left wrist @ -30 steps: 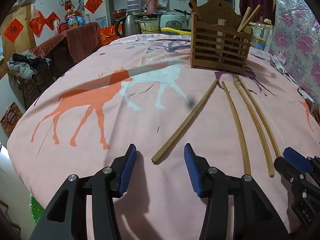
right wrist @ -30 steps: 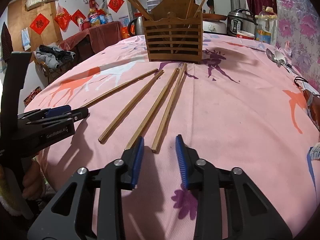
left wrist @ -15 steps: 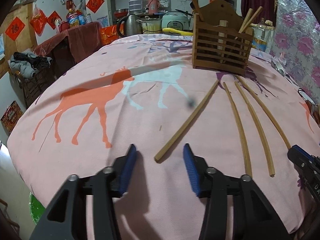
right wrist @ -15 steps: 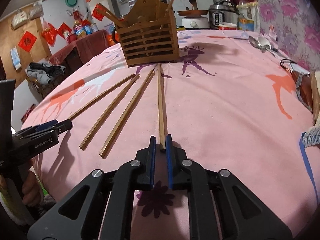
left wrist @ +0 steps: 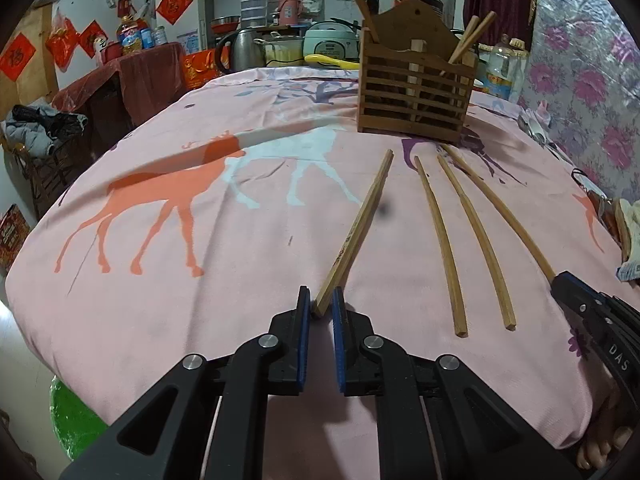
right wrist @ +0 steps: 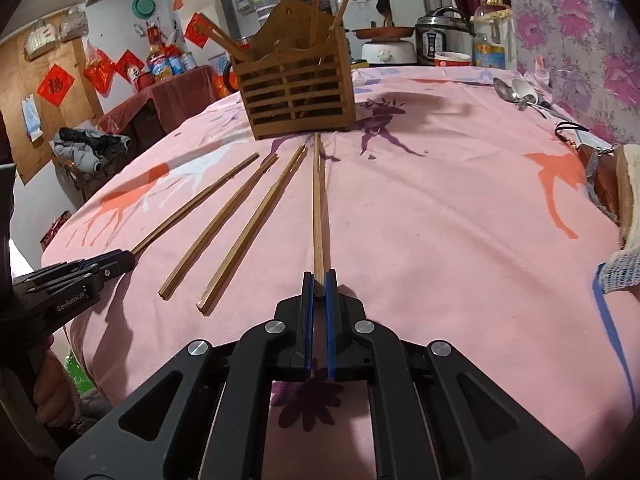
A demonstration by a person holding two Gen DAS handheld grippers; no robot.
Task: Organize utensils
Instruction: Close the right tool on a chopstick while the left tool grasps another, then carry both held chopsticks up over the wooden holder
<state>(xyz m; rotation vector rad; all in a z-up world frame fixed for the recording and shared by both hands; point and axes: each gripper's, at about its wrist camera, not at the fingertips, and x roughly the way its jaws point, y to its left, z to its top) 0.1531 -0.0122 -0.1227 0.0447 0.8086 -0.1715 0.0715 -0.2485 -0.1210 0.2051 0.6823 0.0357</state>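
Several wooden chopsticks lie fanned out on the pink deer-print tablecloth (left wrist: 160,312), in front of a slatted wooden utensil holder (left wrist: 414,88) (right wrist: 296,96) with a few sticks standing in it. My left gripper (left wrist: 320,300) (right wrist: 128,258) is closing its jaws on the near end of the leftmost chopstick (left wrist: 360,228) (right wrist: 200,200), which sits between the blue pads. My right gripper (right wrist: 319,280) (left wrist: 560,280) is shut on the near end of the rightmost chopstick (right wrist: 318,200) (left wrist: 504,212). Two chopsticks (left wrist: 440,236) (left wrist: 476,236) lie loose between them.
Metal spoons (right wrist: 516,92) lie at the table's far right. A cloth and a brown item (right wrist: 624,200) sit at the right edge. Pots and cookers (right wrist: 440,36) and a kettle (left wrist: 240,52) stand behind the table. The table's front edge is just under both grippers.
Both grippers have closed from open: the left around the leftmost chopstick's near end, the right onto the rightmost chopstick's end after shifting sideways to line up with it.
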